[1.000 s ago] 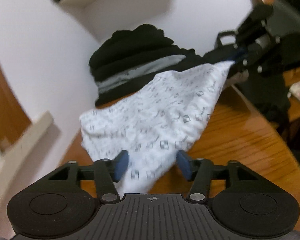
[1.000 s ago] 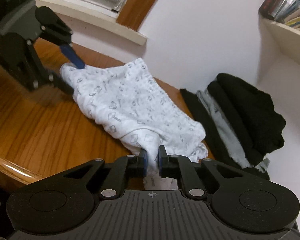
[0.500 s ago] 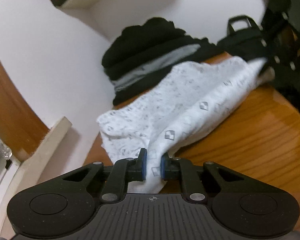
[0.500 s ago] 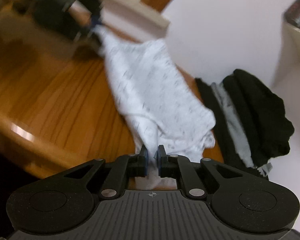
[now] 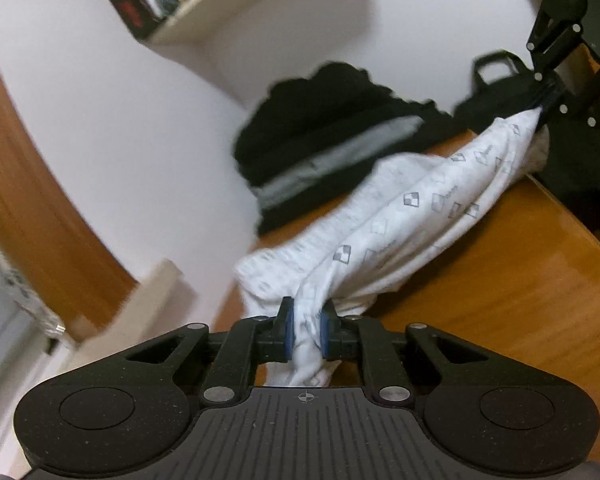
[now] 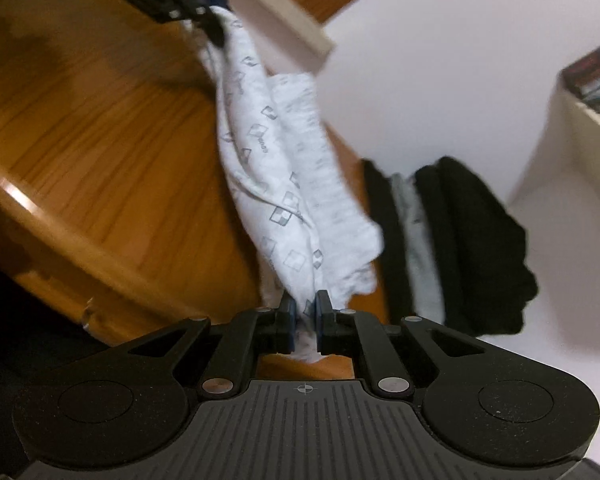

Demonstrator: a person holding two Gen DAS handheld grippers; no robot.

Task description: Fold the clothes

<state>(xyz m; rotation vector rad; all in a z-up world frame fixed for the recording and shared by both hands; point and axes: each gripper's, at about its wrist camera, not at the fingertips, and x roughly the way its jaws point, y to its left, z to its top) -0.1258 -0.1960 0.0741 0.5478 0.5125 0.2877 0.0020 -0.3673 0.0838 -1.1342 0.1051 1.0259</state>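
Note:
A white garment with a grey square print [image 5: 384,232] hangs stretched between both grippers above the wooden table [image 5: 520,288]. My left gripper [image 5: 305,330] is shut on one end of it, the cloth bunched between the blue pads. My right gripper [image 6: 303,320] is shut on the other end of the same white garment [image 6: 276,168]. In the left wrist view the right gripper [image 5: 544,100] shows at the upper right, pinching the cloth. The left gripper [image 6: 214,16] appears at the top of the right wrist view, also holding the cloth.
A pile of black and grey clothes [image 5: 324,152] [image 6: 460,248] lies against the white wall. A black bag [image 5: 496,92] stands behind it. A bookshelf [image 5: 168,4] [image 6: 592,92] hangs above. The table's rounded front edge [image 6: 80,240] and a white sill [image 6: 284,20] are close.
My left gripper has shut on the garment's end. Both grippers have lifted and pulled apart, drawing the cloth from a loose spread into a taut band off the table.

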